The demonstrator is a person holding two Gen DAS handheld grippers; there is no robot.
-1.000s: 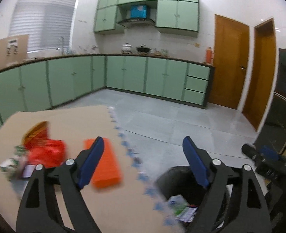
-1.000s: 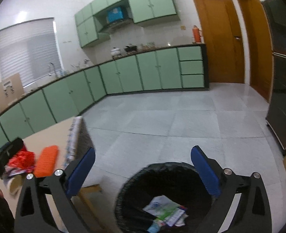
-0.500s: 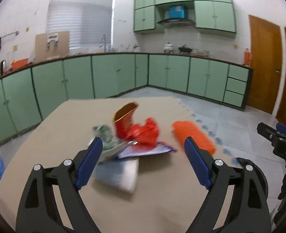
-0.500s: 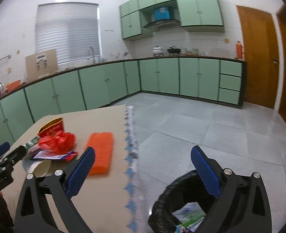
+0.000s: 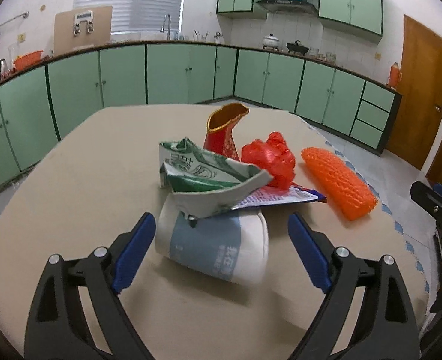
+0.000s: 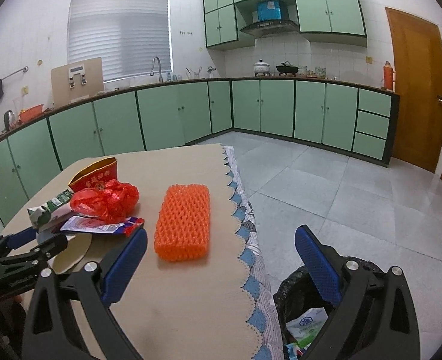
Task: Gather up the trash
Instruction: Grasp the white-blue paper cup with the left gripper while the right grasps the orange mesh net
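A pile of trash lies on the beige table [image 5: 70,180]: a paper cup [image 5: 214,249] on its side, a crushed green-and-white carton [image 5: 208,177], a red box [image 5: 224,132], a red plastic bag [image 5: 269,156], a purple wrapper [image 5: 278,198] and an orange foam net [image 5: 338,183]. My left gripper [image 5: 221,252] hangs low over the table. Its jaws are opening, with the cup between the fingers and the pads off it. My right gripper [image 6: 222,267] is open and empty, just short of the foam net [image 6: 184,222] and right of the left gripper [image 6: 19,255].
A bin lined with a black bag [image 6: 299,288] stands on the floor by the table's scalloped right edge [image 6: 245,240], with packaging inside [image 6: 305,324]. Green cabinets line the far walls, and grey tiled floor lies to the right.
Both views swung left from the bin toward the table. My left gripper came close to the pile, so the cup now lies between its fingers. The right gripper now faces the foam net.
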